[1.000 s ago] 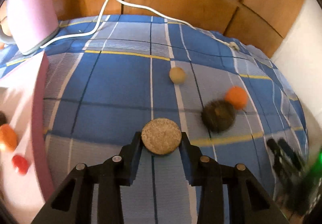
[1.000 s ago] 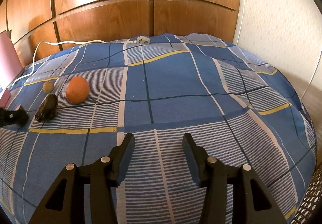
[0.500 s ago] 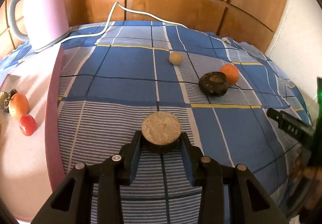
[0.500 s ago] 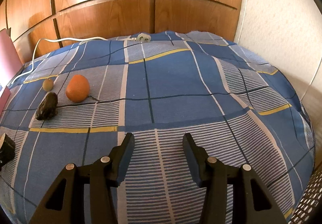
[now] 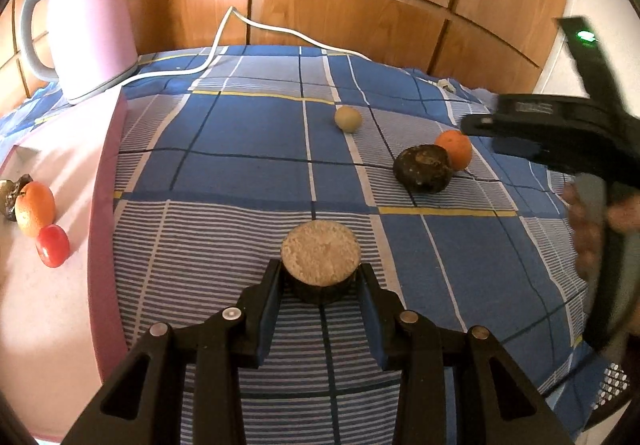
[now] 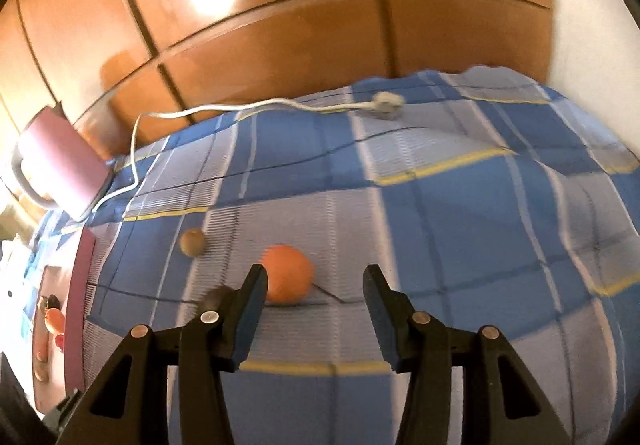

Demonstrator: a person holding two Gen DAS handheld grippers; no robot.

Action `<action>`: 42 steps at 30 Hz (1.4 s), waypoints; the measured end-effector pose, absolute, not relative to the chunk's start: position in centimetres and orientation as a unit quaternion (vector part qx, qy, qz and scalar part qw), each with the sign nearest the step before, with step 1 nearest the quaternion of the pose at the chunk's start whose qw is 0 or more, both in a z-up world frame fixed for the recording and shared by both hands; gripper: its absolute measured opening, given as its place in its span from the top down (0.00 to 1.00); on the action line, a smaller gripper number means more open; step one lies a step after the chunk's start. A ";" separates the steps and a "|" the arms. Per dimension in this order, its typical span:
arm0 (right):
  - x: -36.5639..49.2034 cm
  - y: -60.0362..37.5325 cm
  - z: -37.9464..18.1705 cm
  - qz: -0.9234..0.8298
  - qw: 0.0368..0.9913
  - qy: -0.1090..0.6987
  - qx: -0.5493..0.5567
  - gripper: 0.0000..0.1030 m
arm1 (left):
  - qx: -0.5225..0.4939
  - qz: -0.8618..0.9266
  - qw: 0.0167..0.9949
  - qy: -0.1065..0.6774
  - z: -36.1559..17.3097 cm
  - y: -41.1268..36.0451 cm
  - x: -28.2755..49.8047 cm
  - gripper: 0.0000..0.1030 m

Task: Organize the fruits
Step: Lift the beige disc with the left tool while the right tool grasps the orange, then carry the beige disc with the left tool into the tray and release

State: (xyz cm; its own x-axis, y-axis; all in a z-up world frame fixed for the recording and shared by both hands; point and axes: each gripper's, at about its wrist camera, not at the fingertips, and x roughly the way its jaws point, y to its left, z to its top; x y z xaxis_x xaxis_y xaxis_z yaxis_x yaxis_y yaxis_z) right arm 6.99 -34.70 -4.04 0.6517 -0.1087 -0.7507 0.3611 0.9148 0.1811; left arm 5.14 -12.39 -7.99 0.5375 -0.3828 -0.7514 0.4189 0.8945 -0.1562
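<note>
The left gripper [image 5: 321,281] clamps a round brown fruit [image 5: 321,259] between its 2 fingers, above the blue checked bedspread [image 5: 248,149]. The right gripper [image 6: 314,289] is open and holds nothing, with an orange [image 6: 289,277] on the cloth beyond its fingers.

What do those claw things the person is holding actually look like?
Each claw, left and right, is matte black plastic: two flat angular fingers with triangular cut-outs, silver rivets and blue pads inside the tips. In the left view, the right one's black body carries a small green light.
</note>
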 end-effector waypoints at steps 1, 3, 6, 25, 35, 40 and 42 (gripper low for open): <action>7.7 -34.4 -4.2 -0.130 0.893 0.401 0.155 0.51 | 0.019 -0.228 0.877 0.423 -8.0 -12.3 5.1 0.63; 9.4 -34.0 -5.0 -0.129 0.887 0.417 0.148 0.51 | 0.019 -0.227 0.877 0.422 -8.0 -12.3 5.1 0.63; 11.6 -33.8 -6.9 -0.126 0.869 0.458 0.139 0.56 | 0.020 -0.227 0.878 0.420 -7.9 -12.3 5.0 0.63; 3.3 -35.6 -6.9 -0.231 0.883 0.405 0.051 0.63 | 0.033 -0.234 0.866 0.441 -7.2 -12.6 5.4 0.65; 2.5 -36.7 -7.8 -0.219 0.888 0.395 0.084 0.63 | -0.054 -0.255 0.874 0.411 -1.1 -8.0 4.8 0.65; 2.6 -36.4 -8.0 -0.219 0.886 0.401 0.079 0.62 | -0.122 -0.201 0.887 0.398 0.5 -1.7 5.5 0.65; 2.6 -36.4 -8.0 -0.218 0.886 0.402 0.079 0.62 | -0.136 -0.171 0.894 0.390 0.7 1.0 5.6 0.65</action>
State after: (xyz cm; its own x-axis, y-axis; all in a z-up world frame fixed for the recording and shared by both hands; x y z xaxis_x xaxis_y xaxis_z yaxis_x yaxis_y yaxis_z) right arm 2.59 -36.42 -7.99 0.5815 -0.3223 -0.7470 0.4488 0.8929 -0.0359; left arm 5.58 0.97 0.70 0.6371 -0.4124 -0.6511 0.1995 0.9042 -0.3776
